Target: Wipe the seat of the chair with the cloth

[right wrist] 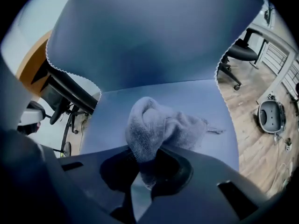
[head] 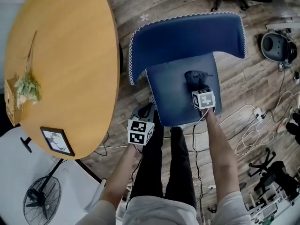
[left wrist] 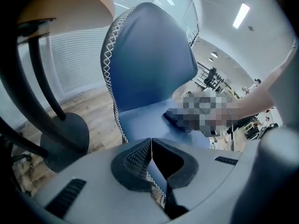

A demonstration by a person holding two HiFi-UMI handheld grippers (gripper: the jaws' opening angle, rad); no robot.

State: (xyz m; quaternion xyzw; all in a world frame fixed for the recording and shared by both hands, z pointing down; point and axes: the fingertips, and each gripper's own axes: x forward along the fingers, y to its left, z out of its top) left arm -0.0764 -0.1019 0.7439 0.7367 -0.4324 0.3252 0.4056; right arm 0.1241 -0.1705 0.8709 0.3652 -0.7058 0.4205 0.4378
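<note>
1. The chair (head: 187, 36) is blue with white zigzag stitching along its edges; its seat (head: 171, 95) faces the person, who stands at its front edge
2. The cloth (right wrist: 159, 125), grey and bunched into a loose lump, lies on the seat toward the chair's right side, just in front of the backrest
3. The right gripper (right wrist: 145, 161) reaches over the chair's front edge, and its jaws are clamped on the near end of the cloth; a fold of it hangs down between them, while the rest of the lump rests on the seat
4. The left gripper (left wrist: 152, 146) is at the chair's front left corner, low beside the seat; its jaws are pressed together at the tips, and the stitched edge of the seat runs into the gap between them, so they look closed on that edge
5. To the chair's left stands a round wooden table (head: 70, 41), its rim close to the backrest; a small framed picture (head: 56, 141) and a dried sprig (head: 27, 86) lie on it
6. Beyond the table, away from the chair, a floor fan (head: 41, 197) stands on pale flooring
7. To the chair's right, a round dark floor appliance (head: 277, 46) sits on the wood floor, and white cables (head: 253, 125) trail nearer the seat
</note>
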